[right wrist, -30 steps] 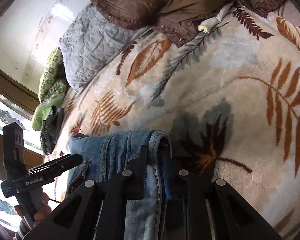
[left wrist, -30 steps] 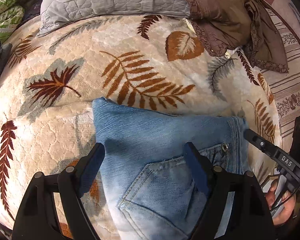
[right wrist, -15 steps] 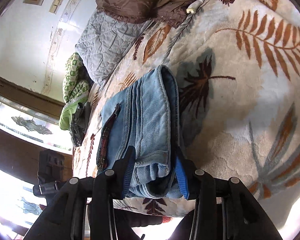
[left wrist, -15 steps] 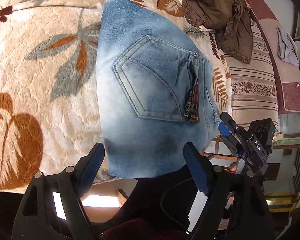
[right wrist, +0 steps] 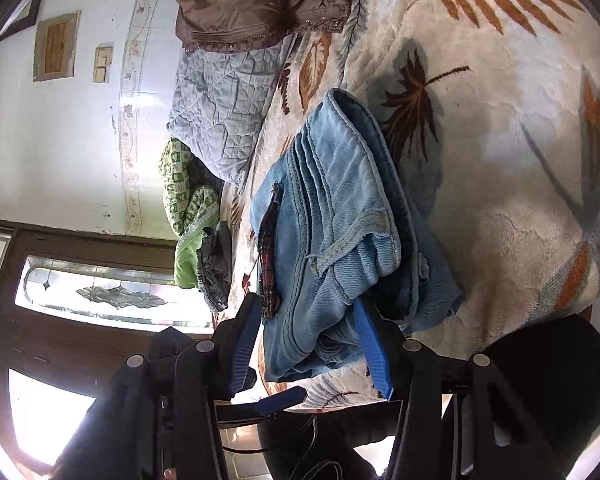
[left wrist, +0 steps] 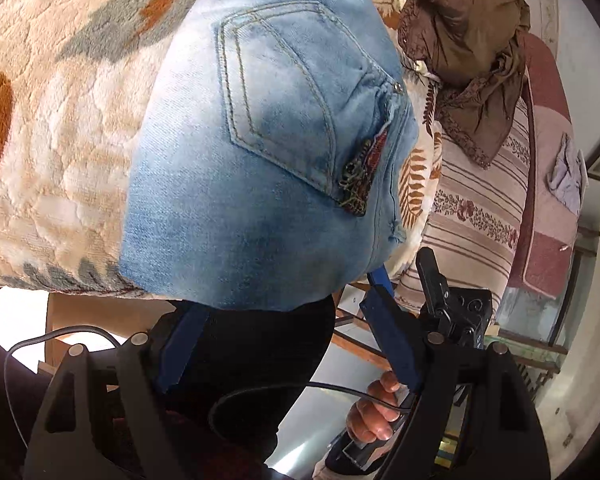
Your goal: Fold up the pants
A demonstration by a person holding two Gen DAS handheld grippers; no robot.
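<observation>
Right wrist view: my right gripper [right wrist: 312, 344] has just been opening, pads now standing off either side of the folded jeans [right wrist: 332, 240], nothing pinched, where a second ago it clamped the waistband. Left wrist view: my left gripper [left wrist: 287, 340] gapes wide and empty, pulled back past the bed's edge. Beyond both, the jeans sit as a compact bundle, pocket up, at the near edge of the leaf-print blanket [left wrist: 59, 120]. Farther off, a brown jacket [left wrist: 468, 48] lies heaped. I reckon the fold is finished and released.
</observation>
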